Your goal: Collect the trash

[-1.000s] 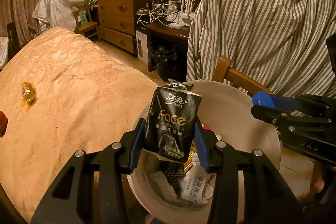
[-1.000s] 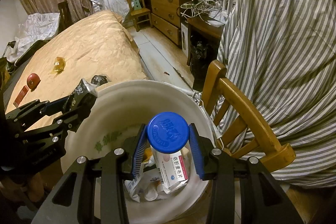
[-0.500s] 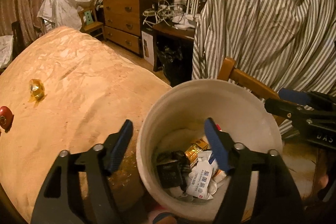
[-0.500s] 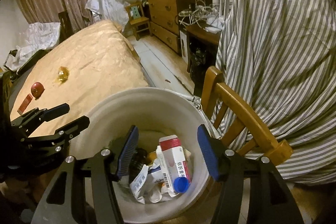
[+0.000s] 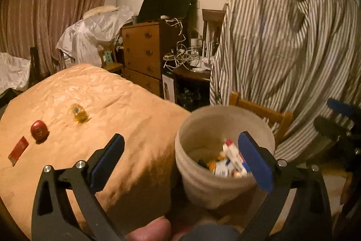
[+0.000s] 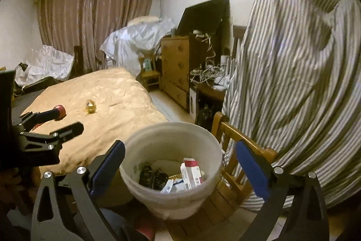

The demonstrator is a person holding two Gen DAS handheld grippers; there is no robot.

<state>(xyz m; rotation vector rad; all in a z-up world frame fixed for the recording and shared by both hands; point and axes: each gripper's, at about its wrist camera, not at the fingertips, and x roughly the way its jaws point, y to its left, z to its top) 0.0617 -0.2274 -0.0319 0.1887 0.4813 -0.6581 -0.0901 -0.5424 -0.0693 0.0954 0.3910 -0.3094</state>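
Note:
A white bucket [image 5: 203, 186] [image 6: 158, 195] stands by the table's corner with trash in it: a black tissue pack [image 6: 153, 175] and a white-and-red carton [image 5: 232, 150] [image 6: 191, 173]. On the tan tablecloth lie a yellow wrapper [image 5: 79, 113] [image 6: 90, 106], a red round thing [image 5: 39, 130] [image 6: 59, 112] and a flat red packet [image 5: 19, 150]. My left gripper [image 5: 181, 143] is held back from the bucket, its jaws opening wide with nothing between them. My right gripper [image 6: 180, 148] also hangs short of the bucket, jaws opening and empty.
A wooden chair [image 6: 227, 130] under a striped cloth [image 6: 293, 83] stands right behind the bucket. A dresser [image 5: 142, 53] and a desk with tangled cables [image 5: 187, 58] line the far wall. The table [image 5: 112, 105] fills the left. A fingertip [image 5: 149, 229] shows at the bottom edge.
Both grippers opened: the black tissue pack fell from the left, the blue-capped carton from the right, into the bucket. Both hands then drew back and up from it.

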